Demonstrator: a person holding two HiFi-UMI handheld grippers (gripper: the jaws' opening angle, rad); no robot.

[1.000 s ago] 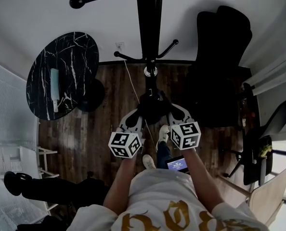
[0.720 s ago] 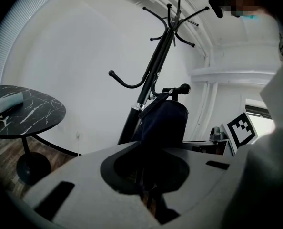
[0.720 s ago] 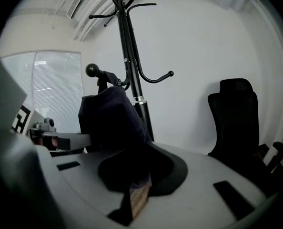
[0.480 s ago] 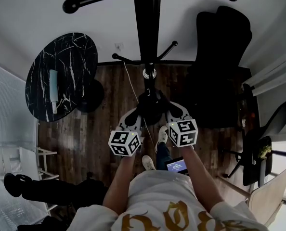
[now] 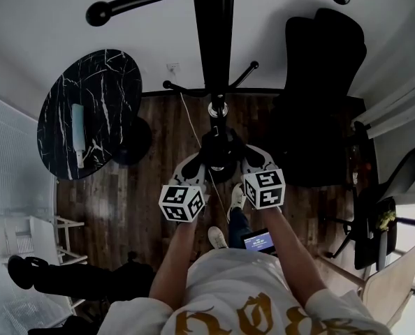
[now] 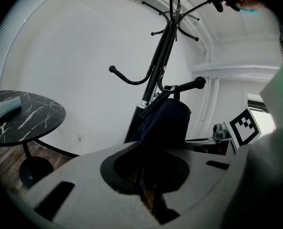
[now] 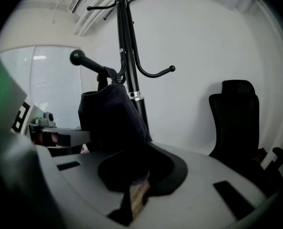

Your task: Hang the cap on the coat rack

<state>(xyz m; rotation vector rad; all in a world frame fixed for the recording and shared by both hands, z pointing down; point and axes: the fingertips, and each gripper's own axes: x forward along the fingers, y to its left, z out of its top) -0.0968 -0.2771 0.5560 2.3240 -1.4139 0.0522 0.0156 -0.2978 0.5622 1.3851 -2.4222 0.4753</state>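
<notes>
Inspecting the head view: the person stands facing the coat rack (image 5: 214, 40), one tool in each hand, arms extended low over the wood floor (image 5: 130, 201). The left tool (image 5: 197, 167) and the right tool (image 5: 253, 160) sit side by side, close together, with the dark cap (image 5: 218, 151) carried between them, directly in front of the rack's pole.

Left gripper view: the left tool (image 6: 148, 190) has its jaws pressed together on the lower cloth of the cap (image 6: 163, 123). The cap rises from the jaws toward a knobbed hook (image 6: 198, 83) on the coat rack (image 6: 160, 66). Its strap lies at the hook's arm; whether it rests on the arm cannot be settled.

Right gripper view: the right tool (image 7: 132, 190) has its jaws drawn in to a narrow slit, with cloth of the cap (image 7: 110, 118) pinched at their top. The same knobbed hook (image 7: 78, 57) stands just above the cap, on the coat rack (image 7: 127, 46).

Surroundings: a round marble bench (image 5: 117, 82) stands to the left of the rack, bearing a pale slender object (image 5: 78, 131). A black office chair (image 5: 323, 82) stands to the right against the white wall (image 5: 54, 19).
</notes>
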